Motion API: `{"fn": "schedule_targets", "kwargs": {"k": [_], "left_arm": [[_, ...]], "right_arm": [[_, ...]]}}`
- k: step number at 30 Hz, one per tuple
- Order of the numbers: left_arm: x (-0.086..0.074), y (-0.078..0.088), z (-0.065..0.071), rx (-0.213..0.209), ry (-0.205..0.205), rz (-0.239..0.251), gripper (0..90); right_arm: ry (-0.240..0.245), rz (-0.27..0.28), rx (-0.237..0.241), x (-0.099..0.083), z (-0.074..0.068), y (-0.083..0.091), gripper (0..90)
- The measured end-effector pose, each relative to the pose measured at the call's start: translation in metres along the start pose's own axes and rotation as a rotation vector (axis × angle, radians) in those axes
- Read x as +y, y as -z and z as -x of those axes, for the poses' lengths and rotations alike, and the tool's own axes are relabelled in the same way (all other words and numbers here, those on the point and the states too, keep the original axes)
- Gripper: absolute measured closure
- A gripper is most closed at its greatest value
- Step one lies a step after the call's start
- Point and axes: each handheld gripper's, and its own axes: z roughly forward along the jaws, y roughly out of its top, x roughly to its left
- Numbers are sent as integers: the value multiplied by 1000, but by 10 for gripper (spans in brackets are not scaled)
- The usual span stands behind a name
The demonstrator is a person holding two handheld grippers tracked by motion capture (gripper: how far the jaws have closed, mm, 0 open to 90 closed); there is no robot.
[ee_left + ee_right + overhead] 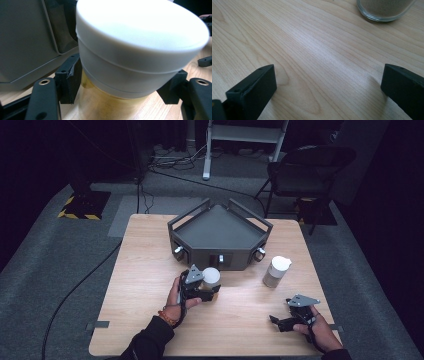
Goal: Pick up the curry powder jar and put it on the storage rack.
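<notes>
Left gripper point(120, 87) clamps white-lidded jar point(130, 57) (yellowish contents) between its fingers. Right gripper point(328, 85) wide, nothing between; second jar point(384, 8) of tan powder lies beyond its fingertips.

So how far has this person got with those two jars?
Early on, it seems. The left tool has closed on the white-capped jar, which looks still to stand on the table before the dark tray, which holds nothing visible. The right tool rests open on the wood, the second jar untouched. Any lifting or moving remains.
</notes>
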Motion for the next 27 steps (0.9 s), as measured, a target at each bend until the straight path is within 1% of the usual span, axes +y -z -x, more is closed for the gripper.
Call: {"fn": "schedule_targets", "kwargs": {"k": [3, 10, 14, 19, 22, 25, 27], "left_arm": [[4, 0, 3, 13, -21, -9, 321], [9, -1, 8, 40, -26, -22, 335], [11, 0, 11, 51, -40, -18, 338], [14, 3, 12, 63, -37, -5, 340], [17, 6, 14, 76, -42, -8, 340], [21, 9, 15, 77, -47, -16, 341], [22, 11, 16, 79, -34, -12, 341]], "right_arm": [[0, 0, 0, 0, 0, 0, 0], [0, 0, 0, 0, 0, 0, 0], [2, 0, 2, 0, 0, 0, 0], [4, 0, 4, 0, 1, 0, 0], [4, 0, 4, 0, 1, 0, 0], [4, 0, 4, 0, 1, 0, 0], [4, 0, 4, 0, 1, 0, 0]]}}
